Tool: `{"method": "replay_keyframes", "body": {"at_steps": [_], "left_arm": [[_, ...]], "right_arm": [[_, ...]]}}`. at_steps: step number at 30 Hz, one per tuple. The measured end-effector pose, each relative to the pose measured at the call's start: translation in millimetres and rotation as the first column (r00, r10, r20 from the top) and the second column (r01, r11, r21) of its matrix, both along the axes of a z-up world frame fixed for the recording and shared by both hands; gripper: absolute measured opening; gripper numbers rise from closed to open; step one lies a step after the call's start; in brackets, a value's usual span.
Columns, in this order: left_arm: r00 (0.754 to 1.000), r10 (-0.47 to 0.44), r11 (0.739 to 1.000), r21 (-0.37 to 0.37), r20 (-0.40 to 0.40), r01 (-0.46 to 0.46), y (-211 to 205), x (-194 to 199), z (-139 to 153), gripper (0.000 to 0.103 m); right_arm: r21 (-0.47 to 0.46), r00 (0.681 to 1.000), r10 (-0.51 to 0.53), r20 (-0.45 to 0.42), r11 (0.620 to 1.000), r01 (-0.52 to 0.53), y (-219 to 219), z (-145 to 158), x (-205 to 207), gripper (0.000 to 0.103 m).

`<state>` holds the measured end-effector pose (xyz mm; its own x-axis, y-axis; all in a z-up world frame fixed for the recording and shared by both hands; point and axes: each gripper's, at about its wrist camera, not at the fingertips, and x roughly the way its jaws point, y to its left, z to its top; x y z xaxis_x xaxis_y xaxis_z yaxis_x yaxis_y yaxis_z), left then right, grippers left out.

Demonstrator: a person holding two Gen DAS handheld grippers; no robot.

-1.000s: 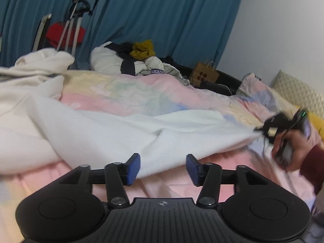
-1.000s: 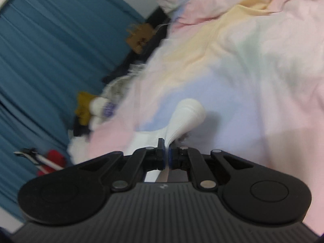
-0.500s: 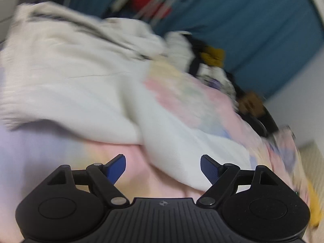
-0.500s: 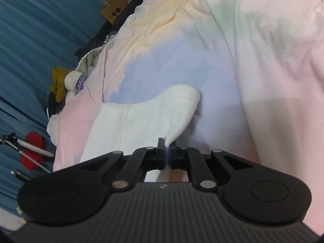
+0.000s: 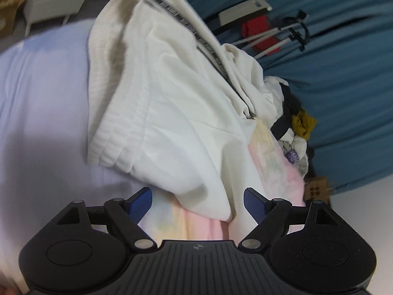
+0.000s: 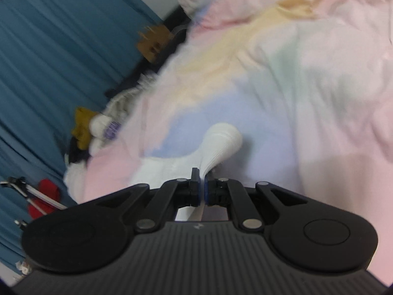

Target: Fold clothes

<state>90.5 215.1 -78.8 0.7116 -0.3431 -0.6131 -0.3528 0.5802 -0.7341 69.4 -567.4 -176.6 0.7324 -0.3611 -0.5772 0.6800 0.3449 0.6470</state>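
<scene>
A white ribbed sweater (image 5: 172, 113) lies bunched on the pastel bedspread (image 5: 44, 113), its ribbed hem to the left and a fold reaching down between my fingers. My left gripper (image 5: 197, 202) is open wide just above that fold, empty. In the right wrist view my right gripper (image 6: 202, 184) is shut on the sweater's ribbed cuff (image 6: 221, 142), holding the sleeve up off the bedspread (image 6: 307, 86).
A pile of other clothes (image 5: 292, 125) lies at the bed's far edge, with a mustard piece on top. Behind hang blue curtains (image 5: 343, 73). A brown paper bag (image 6: 153, 44) stands by the wall. A rack with red cloth (image 5: 260, 32) stands behind.
My left gripper swung left from the stretched sleeve to the bunched body of the sweater and opened wider. My right gripper stayed shut on the cuff and lifted it slightly.
</scene>
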Motion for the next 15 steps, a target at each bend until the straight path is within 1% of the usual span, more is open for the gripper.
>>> {"method": "replay_keyframes", "body": {"at_steps": [2, 5, 10, 15], "left_arm": [[1.000, 0.016, 0.999, -0.036, -0.007, -0.016, 1, -1, -6, 0.084], [0.999, 0.049, 0.996, -0.076, -0.013, -0.049, 5, -2, -11, 0.084], [0.992, 0.117, 0.985, -0.124, -0.036, -0.121, 13, 3, -24, 0.084], [0.986, 0.141, 0.972, -0.177, -0.090, -0.155, 21, 18, -43, 0.084]], "right_arm": [[0.035, 0.998, 0.020, -0.054, 0.999, -0.018, -2, -12, 4, 0.006], [0.058, 0.997, 0.033, -0.064, 0.998, -0.029, -2, -15, 4, 0.007], [0.013, 0.996, 0.075, -0.055, 0.997, -0.074, 2, -2, 6, 0.008], [-0.003, 0.994, 0.081, -0.074, 0.997, -0.082, 4, -1, 6, 0.008]]}}
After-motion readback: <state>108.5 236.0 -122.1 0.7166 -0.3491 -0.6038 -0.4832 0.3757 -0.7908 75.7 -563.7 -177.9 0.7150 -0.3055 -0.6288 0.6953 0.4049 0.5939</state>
